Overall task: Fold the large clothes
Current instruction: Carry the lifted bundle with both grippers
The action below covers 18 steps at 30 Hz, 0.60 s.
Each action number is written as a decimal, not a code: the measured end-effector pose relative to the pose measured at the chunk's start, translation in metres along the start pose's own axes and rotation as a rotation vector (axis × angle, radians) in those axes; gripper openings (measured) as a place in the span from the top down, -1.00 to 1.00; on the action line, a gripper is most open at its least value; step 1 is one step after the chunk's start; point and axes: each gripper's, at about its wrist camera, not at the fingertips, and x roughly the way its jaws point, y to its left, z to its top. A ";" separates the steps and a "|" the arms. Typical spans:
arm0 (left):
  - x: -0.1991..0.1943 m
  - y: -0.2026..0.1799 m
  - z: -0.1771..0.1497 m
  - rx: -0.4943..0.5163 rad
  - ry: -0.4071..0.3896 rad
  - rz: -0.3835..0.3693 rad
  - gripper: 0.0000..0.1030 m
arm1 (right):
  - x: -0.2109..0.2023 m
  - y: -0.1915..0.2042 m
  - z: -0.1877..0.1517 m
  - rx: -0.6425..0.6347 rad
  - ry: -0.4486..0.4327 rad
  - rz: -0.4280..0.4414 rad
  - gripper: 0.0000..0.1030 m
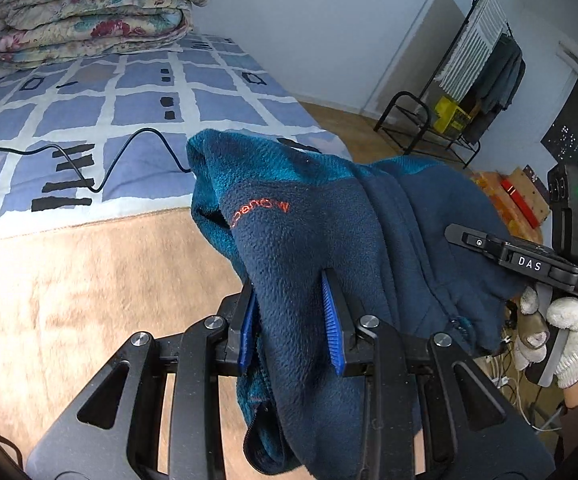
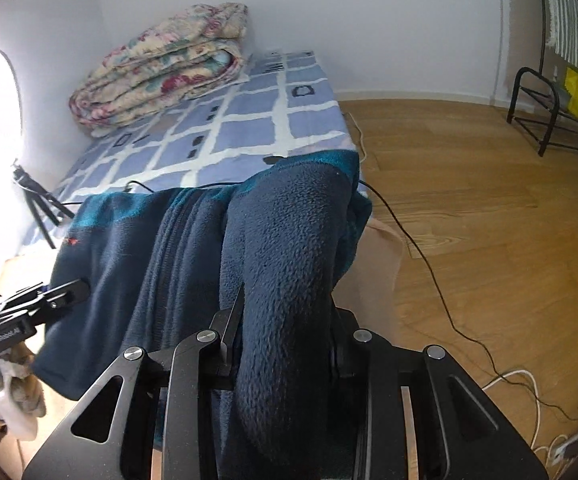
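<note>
Fleece jacket, dark navy with teal panels and a small orange embroidered logo, hangs in the air between the two grippers, above the near edge of the bed and the tan blanket draped over that edge. Left gripper has its blue-padded fingers narrowed onto a thick bunch of the fleece, with cloth spilling down between and below them. Right gripper likewise pinches a rolled, bulky fold of the jacket; its fingers are mostly buried in the fabric, pressed against the fold on both sides. From the left wrist view, a white-gloved hand carries the other gripper at the jacket's far side. A zipper line runs down the middle of the garment. On the bed, a checked blue-and-white sheet lies flat, a black cable snakes across it, and a folded floral quilt sits at the far corner by the wall. Beyond the bed's right edge is wooden floor with a black clothes rack standing well apart.
</note>
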 end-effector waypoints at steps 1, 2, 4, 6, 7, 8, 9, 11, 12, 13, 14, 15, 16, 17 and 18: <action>0.001 0.001 0.000 0.006 0.002 0.002 0.45 | 0.002 -0.002 0.001 0.002 0.000 -0.004 0.46; 0.002 0.002 -0.001 0.010 0.004 0.004 0.45 | 0.003 -0.004 0.001 -0.002 0.003 -0.010 0.46; 0.006 0.006 -0.003 0.013 0.016 0.012 0.45 | 0.006 -0.004 0.003 -0.018 0.012 -0.028 0.46; 0.008 0.010 -0.005 0.006 0.022 0.015 0.45 | 0.007 -0.006 0.003 -0.024 0.019 -0.038 0.46; 0.008 0.011 -0.006 0.003 0.022 0.016 0.45 | 0.010 -0.007 0.004 -0.024 0.022 -0.042 0.46; 0.009 0.013 -0.007 0.002 0.022 0.019 0.45 | 0.011 -0.008 0.004 -0.021 0.024 -0.047 0.46; 0.009 0.013 -0.008 0.002 0.022 0.023 0.45 | 0.014 -0.008 0.006 -0.019 0.026 -0.051 0.45; 0.008 0.012 -0.011 0.005 0.021 0.030 0.44 | 0.016 -0.009 0.005 -0.017 0.026 -0.074 0.41; 0.008 0.012 -0.011 0.008 0.020 0.033 0.44 | 0.016 -0.010 0.004 -0.013 0.028 -0.086 0.37; 0.007 0.011 -0.011 0.008 0.020 0.038 0.41 | 0.017 -0.009 0.004 -0.010 0.028 -0.097 0.34; 0.005 0.010 -0.012 0.006 0.014 0.047 0.35 | 0.016 -0.009 0.003 -0.007 0.027 -0.107 0.28; 0.002 0.009 -0.012 0.006 0.007 0.056 0.35 | 0.015 -0.010 0.002 -0.003 0.024 -0.124 0.21; -0.001 0.008 -0.013 0.007 0.001 0.065 0.34 | 0.014 -0.010 0.003 -0.001 0.022 -0.132 0.18; -0.004 0.007 -0.013 0.009 -0.005 0.067 0.34 | 0.012 -0.009 0.002 0.002 0.017 -0.144 0.16; -0.007 0.006 -0.014 0.013 -0.006 0.067 0.34 | 0.008 -0.009 0.002 0.004 0.009 -0.156 0.15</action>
